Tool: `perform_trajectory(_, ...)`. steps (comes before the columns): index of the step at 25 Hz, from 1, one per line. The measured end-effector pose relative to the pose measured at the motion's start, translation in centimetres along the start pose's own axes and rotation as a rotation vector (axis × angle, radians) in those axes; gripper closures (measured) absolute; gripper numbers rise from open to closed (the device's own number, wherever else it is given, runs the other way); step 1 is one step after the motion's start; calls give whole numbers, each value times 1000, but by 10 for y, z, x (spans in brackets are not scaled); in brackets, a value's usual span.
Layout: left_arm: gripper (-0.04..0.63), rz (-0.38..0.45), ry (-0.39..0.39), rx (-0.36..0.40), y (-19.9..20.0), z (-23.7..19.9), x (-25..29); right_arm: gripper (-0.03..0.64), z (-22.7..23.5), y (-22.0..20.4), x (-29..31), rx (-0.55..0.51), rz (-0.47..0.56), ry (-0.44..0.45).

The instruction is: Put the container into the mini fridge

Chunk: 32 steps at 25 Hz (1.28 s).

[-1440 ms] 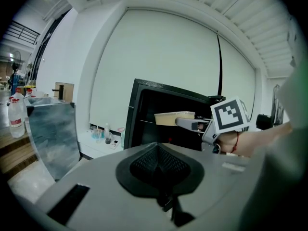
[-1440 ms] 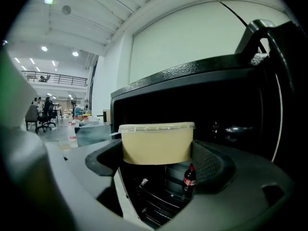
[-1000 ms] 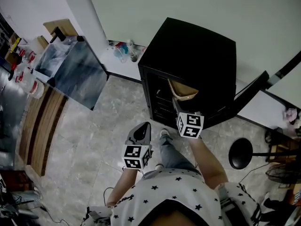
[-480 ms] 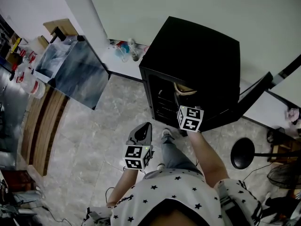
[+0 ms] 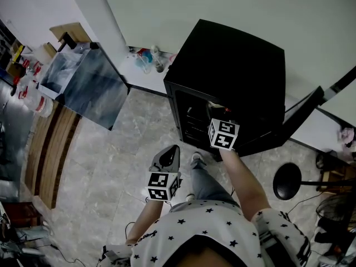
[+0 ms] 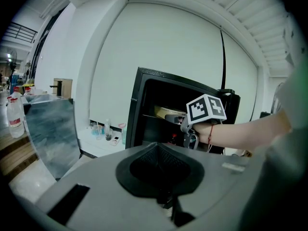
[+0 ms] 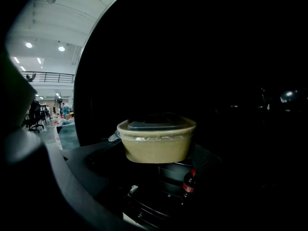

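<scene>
Now the right claw [image 5: 216,118] holds the container [image 7: 156,142] inside the mini fridge [image 5: 233,65]; the left claw [image 5: 167,157] is closed, empty.

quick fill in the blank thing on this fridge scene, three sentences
The right gripper holds the tan container inside the mini fridge, whose door is ___.
Below the container stands a small bottle with a ___ cap.
The left gripper hangs low, outside the fridge, its jaws ___ with nothing between them.

Missing words: open; red; shut
</scene>
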State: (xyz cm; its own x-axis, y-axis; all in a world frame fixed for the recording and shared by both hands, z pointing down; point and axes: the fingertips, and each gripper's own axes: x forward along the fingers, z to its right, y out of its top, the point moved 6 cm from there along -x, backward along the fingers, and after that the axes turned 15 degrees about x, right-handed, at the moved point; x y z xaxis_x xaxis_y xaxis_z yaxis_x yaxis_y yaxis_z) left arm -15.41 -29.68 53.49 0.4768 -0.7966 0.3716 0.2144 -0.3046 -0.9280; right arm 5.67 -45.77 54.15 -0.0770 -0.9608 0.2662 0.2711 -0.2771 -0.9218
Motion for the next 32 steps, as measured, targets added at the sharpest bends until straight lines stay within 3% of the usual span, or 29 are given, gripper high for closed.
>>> perform_trajectory(12, 583, -5, 1, -5, 0, -1, 6, 169, 0, 5, 15, -2, 20, -34)
perform_trajectory(17, 583, 4, 3, -3, 3, -1, 4, 169, -1, 6, 13, 32, 22, -10)
perform_trajectory(32, 583, 18, -8, 0, 6, 28, -31, 167, -5, -3, -52, 36, 10, 37)
